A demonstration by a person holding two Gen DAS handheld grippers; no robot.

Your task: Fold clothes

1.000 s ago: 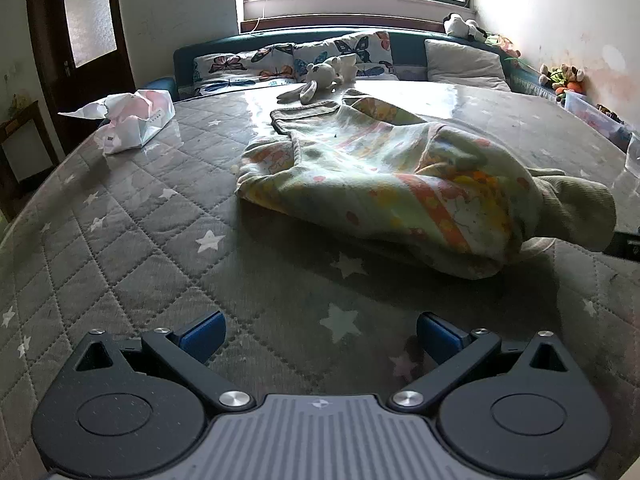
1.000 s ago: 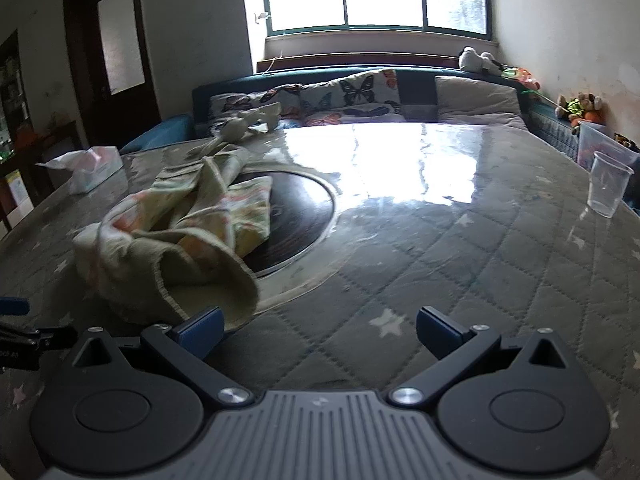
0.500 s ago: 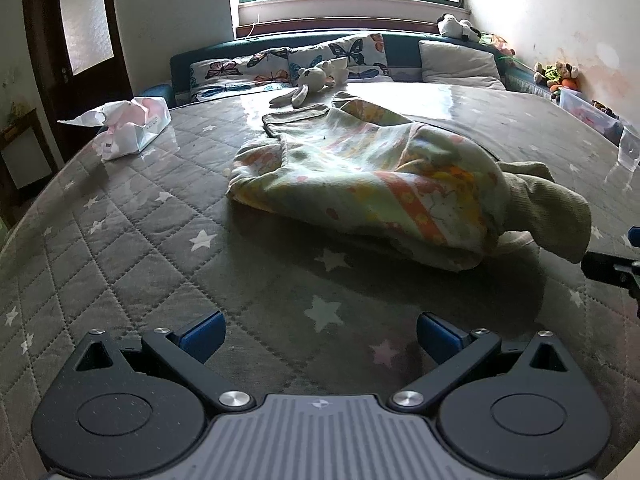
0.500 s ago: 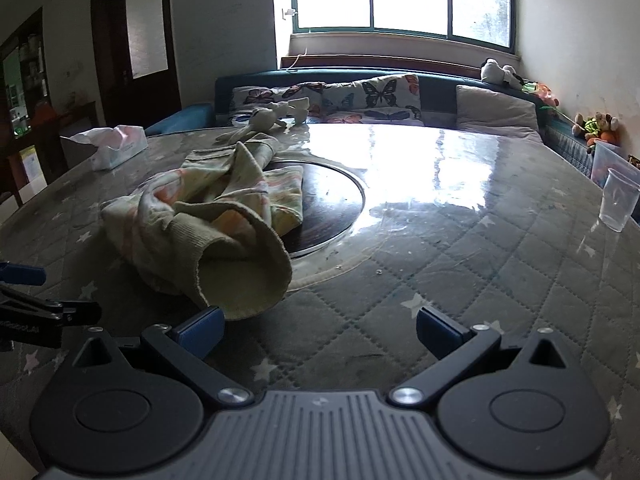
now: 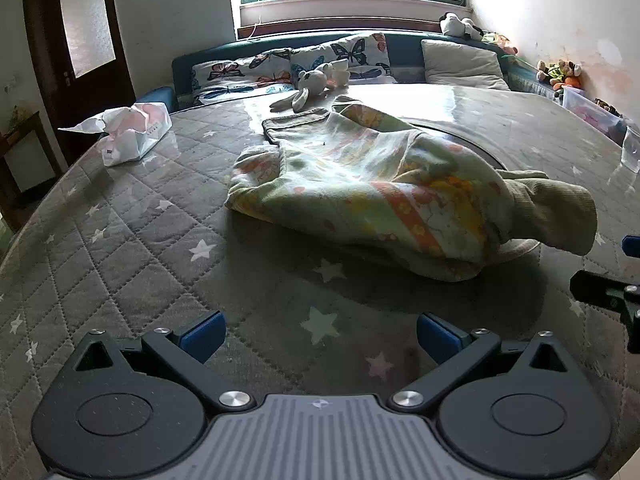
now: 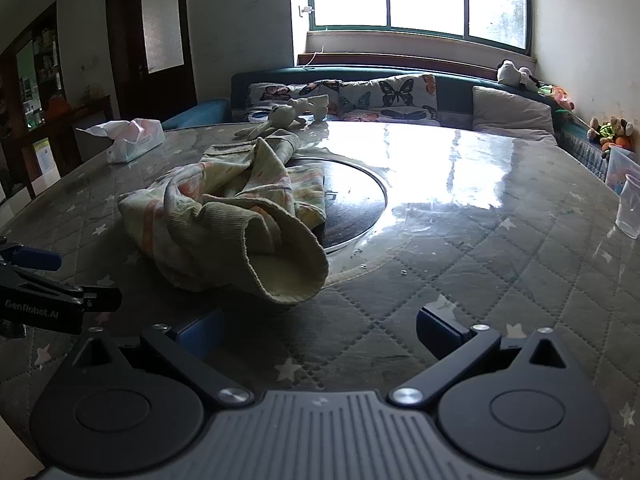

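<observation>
The left gripper [image 5: 318, 334] hangs low over the quilted star-print table cover [image 5: 120, 248] with its blue pads spread wide and nothing between them. The right gripper [image 6: 318, 330] is likewise agape and empty; its left pad sits near the ribbed cuff [image 6: 280, 268] of the crumpled garment [image 5: 360, 188]. In the left wrist view bare cover lies between the pads and the garment's near hem at 12 o'clock, and more bare cover runs out toward 9 o'clock up to the table's curved edge. The garment lies in a heap at mid-table, its far side draped over the dark round inset [image 6: 352, 200]. At 3 o'clock from it the glossy surface is open up to a plastic cup [image 6: 630, 208] near the rim. Farther off, at 10 o'clock, lies a tissue pack [image 5: 134, 132]; at 12 o'clock a plush rabbit [image 5: 308, 88] by the far edge, then a sofa [image 6: 452, 92].
</observation>
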